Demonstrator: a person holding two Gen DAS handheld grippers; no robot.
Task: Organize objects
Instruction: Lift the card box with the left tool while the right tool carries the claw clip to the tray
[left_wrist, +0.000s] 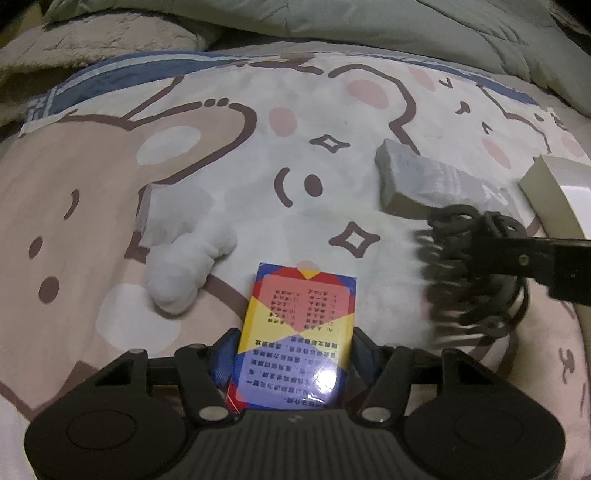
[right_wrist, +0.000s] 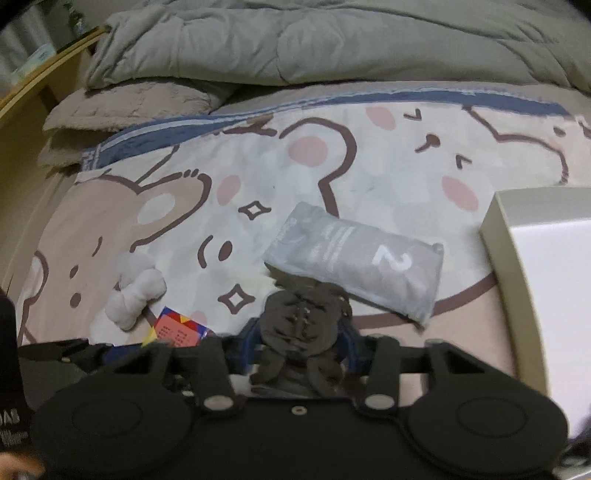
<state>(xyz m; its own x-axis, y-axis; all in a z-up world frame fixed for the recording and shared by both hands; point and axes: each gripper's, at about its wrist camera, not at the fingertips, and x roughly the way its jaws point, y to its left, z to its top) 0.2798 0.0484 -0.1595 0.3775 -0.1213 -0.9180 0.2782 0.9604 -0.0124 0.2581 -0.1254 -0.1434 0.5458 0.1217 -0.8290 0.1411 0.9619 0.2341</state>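
Note:
A card box, printed in blue, yellow and red, sits upright between the blue pads of my left gripper, which is shut on its sides. Only its top corner shows in the right wrist view. My right gripper is shut on a dark claw hair clip. The left wrist view shows that clip blurred, hanging above the bedsheet to the right of the card box. An open white box stands at the right edge of the bed.
A grey tissue pack marked "2" lies just beyond the clip. A knotted white cloth lies left of the card box. The cartoon-print sheet covers the bed. A grey quilt is heaped at the back, and a wooden frame runs along the left.

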